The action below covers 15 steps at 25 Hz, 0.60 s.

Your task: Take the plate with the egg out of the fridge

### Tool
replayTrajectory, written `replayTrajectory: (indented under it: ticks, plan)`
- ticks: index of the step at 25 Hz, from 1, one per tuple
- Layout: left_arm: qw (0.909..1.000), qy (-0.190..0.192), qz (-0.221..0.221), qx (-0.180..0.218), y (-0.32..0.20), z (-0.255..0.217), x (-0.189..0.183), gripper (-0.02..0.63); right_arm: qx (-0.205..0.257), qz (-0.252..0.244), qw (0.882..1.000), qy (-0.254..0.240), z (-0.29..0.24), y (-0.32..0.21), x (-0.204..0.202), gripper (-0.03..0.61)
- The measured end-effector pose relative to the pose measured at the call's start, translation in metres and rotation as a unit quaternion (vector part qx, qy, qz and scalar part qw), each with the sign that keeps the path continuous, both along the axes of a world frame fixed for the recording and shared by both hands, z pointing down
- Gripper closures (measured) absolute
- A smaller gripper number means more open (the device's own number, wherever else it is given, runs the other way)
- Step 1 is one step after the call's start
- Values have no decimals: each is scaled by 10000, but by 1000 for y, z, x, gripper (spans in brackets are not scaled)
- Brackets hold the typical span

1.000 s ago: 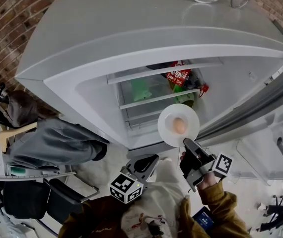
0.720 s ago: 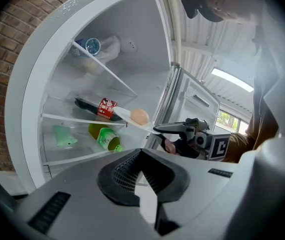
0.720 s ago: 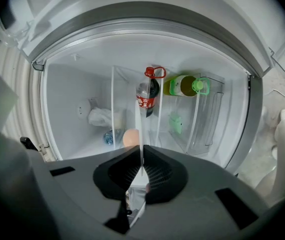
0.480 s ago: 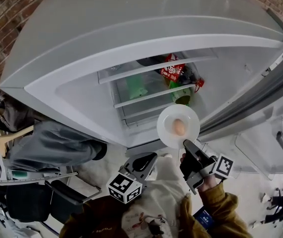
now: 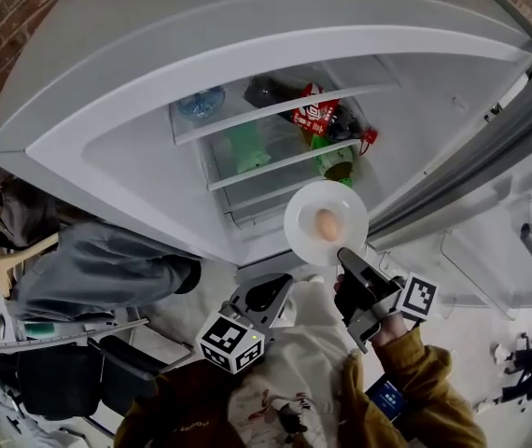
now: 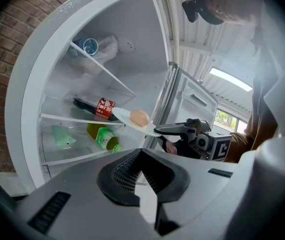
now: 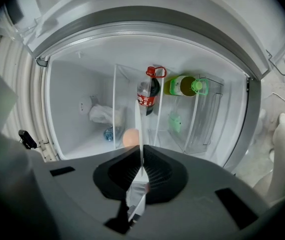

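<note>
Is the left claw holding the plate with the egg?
No, the right claw grips the plate by its rim, while the left claw is shut on nothing.

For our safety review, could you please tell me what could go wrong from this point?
1. The right gripper pinches the plate only at its near rim, so the plate may tip or slip out of the fingers.
2. The egg lies loose near the plate's middle, so even a slight tilt could probably roll it off.
</note>
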<state>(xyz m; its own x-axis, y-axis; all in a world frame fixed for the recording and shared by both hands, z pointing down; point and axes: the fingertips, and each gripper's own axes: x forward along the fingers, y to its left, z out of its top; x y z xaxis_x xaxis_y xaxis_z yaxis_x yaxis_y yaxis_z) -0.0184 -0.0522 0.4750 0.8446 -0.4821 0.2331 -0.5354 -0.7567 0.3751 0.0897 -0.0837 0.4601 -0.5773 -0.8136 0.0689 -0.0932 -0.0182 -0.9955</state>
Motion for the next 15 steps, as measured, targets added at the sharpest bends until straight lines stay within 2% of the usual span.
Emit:
replayTrajectory:
  ticks: [15]
  plan:
    - [9999,32,-131,-50,-3,1,-8,606,-86,-63,9999,13,4,-4,-6,557]
